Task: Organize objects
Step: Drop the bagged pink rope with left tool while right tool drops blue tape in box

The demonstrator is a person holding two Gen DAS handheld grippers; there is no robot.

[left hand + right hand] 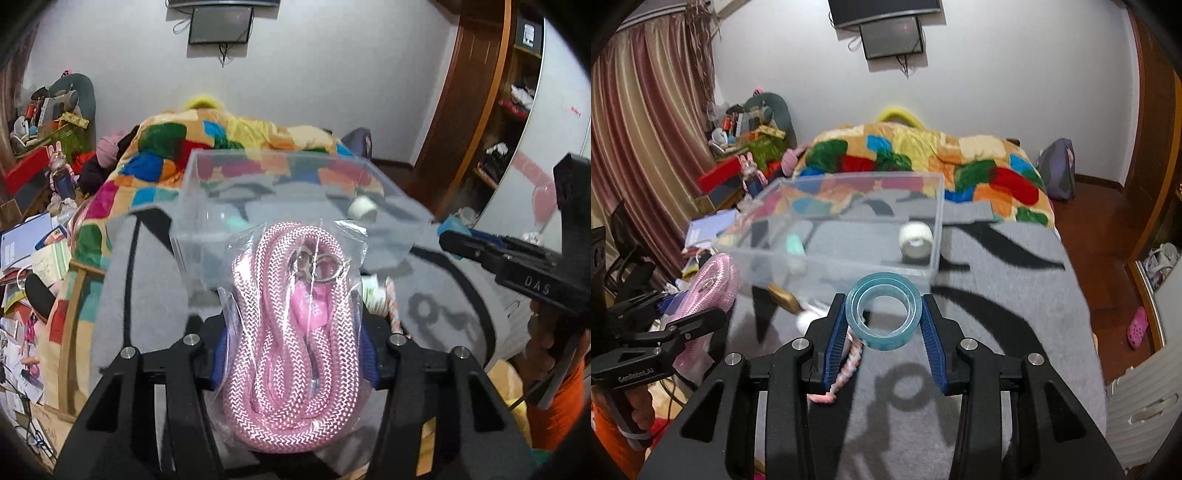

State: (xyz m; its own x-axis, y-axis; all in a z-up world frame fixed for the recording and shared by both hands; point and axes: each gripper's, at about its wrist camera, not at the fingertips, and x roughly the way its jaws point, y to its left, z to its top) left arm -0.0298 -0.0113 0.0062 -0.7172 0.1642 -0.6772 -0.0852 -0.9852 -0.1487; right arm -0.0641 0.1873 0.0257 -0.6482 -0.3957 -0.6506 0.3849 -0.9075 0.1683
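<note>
My left gripper (293,332) is shut on a clear bag of coiled pink rope (291,332) with a metal ring, held above the bed in front of a clear plastic box (207,192). My right gripper (884,314) is shut on a roll of blue tape (882,314), held just before the box (849,258). Inside the box lie a white tape roll (916,238) and a mint-green item (796,245). The left gripper with the pink rope (713,280) shows at the left of the right wrist view. The right gripper shows at the right of the left wrist view (461,247).
The box stands on a grey and black blanket (997,295) over a bed with a patchwork quilt (923,155). A braided pink and white cord (846,373) and a gold item (783,295) lie near the box. Cluttered papers (33,258) lie left; wardrobe (480,92) right.
</note>
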